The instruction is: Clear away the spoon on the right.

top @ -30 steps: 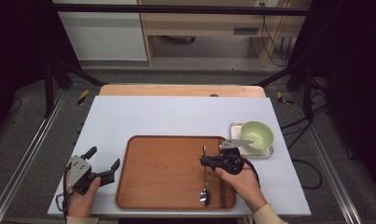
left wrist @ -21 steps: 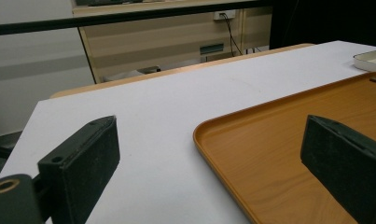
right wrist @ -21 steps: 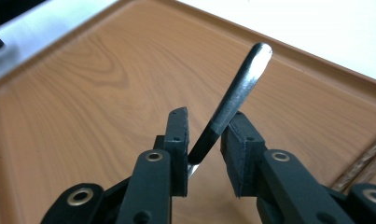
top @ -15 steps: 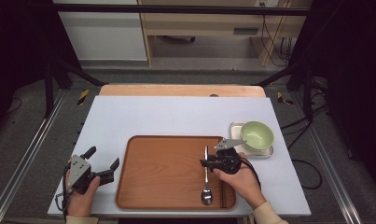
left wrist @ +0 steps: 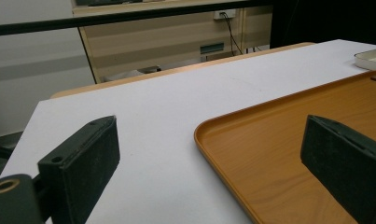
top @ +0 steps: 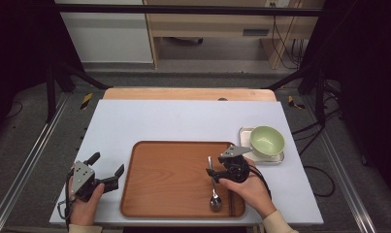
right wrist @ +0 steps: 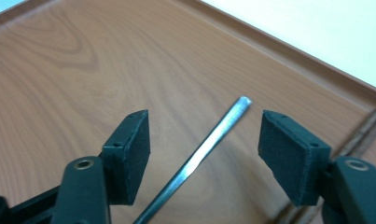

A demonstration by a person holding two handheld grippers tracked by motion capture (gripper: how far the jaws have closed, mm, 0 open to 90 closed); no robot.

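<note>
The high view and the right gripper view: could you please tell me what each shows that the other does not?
The high view alone shows the green bowl on its small tray, the spoon's bowl end, the white table and the left gripper, open beside the wooden tray. The right gripper view alone shows the gap on either side of the spoon handle between the open jaws. Both share tray, spoon and right gripper.

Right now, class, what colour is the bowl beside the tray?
Pale green bowl, clearest in the high view.
</note>
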